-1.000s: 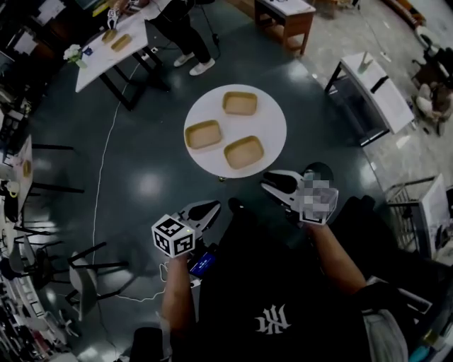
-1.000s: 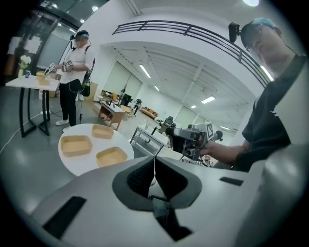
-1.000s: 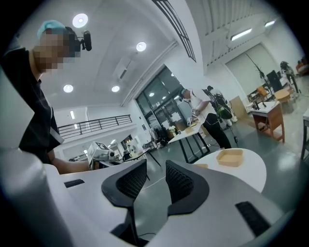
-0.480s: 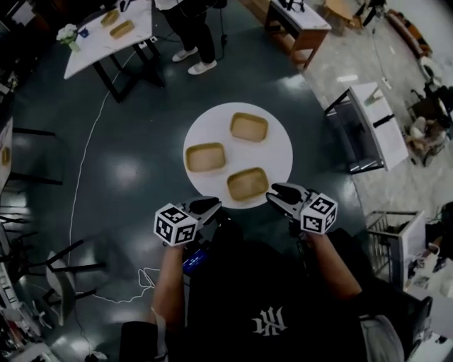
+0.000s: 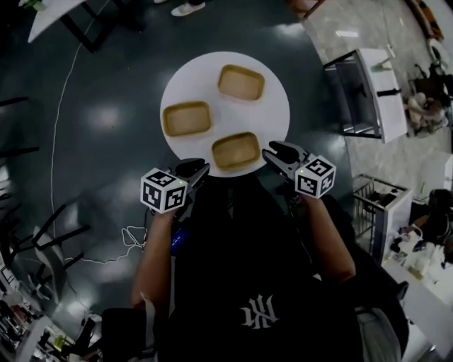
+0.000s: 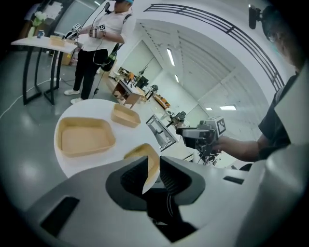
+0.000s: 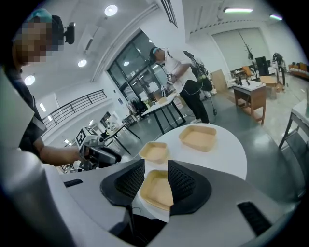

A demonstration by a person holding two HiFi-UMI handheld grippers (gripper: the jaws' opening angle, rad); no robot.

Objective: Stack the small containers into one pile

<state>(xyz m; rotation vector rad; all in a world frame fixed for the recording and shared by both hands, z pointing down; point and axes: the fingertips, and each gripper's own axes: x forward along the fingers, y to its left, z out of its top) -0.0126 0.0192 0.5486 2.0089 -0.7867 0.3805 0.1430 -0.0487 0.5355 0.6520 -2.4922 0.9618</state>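
I have the head camera high above the person's shoulders, facing steeply down on the round white table [image 5: 276, 106] just ahead. The left gripper [image 5: 197, 168] camera sits low at the table's near left edge, looking along its jaws toward the right. The right gripper [image 5: 274, 150] camera mirrors it from the near right. All three views share the tabletop. Both gripper views frame the near container [image 5: 236, 150] closely, and each catches the other gripper.

We find the head view dim, with soft glare patches on the dark floor [image 5: 106, 117], while both gripper views are brighter under ceiling lights [image 7: 112, 10], strongly bowed, blackened at the corners and soft up close.
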